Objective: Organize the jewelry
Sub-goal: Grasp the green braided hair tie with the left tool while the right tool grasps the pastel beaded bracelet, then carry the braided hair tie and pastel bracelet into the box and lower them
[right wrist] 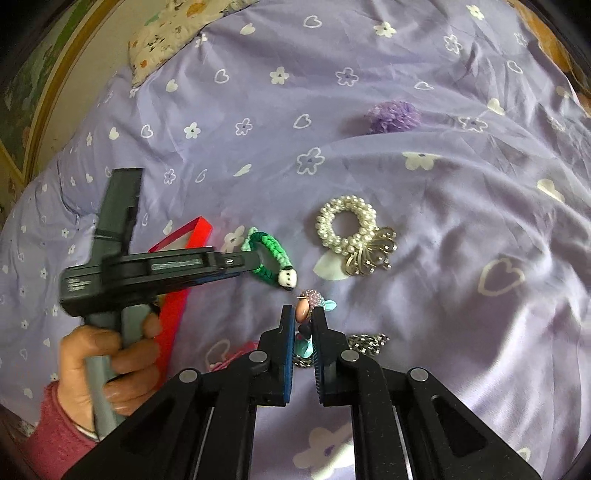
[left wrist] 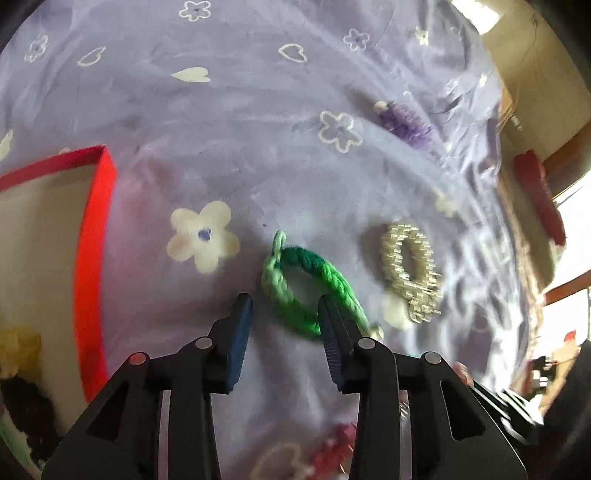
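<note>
A green braided bracelet (left wrist: 310, 284) lies on the purple bedsheet. My left gripper (left wrist: 286, 314) is open, its jaws straddling the bracelet's near edge; the right finger overlaps it. The bracelet also shows in the right wrist view (right wrist: 271, 254), with a white bead at its end. My right gripper (right wrist: 303, 317) is shut on a beaded charm piece (right wrist: 308, 301) with pink, lilac and teal parts. A pearl bracelet with silver charms (right wrist: 351, 236) lies to the right; it also shows in the left wrist view (left wrist: 410, 269). A red-rimmed box (left wrist: 96, 236) sits at left, holding yellow and dark items.
A purple pompom (right wrist: 393, 116) lies farther back on the sheet. A silver chain (right wrist: 365, 341) and a pink item (right wrist: 236, 352) lie near my right gripper. A patterned pillow (right wrist: 173, 33) lies at the far left. The person's hand (right wrist: 107, 365) holds the left gripper.
</note>
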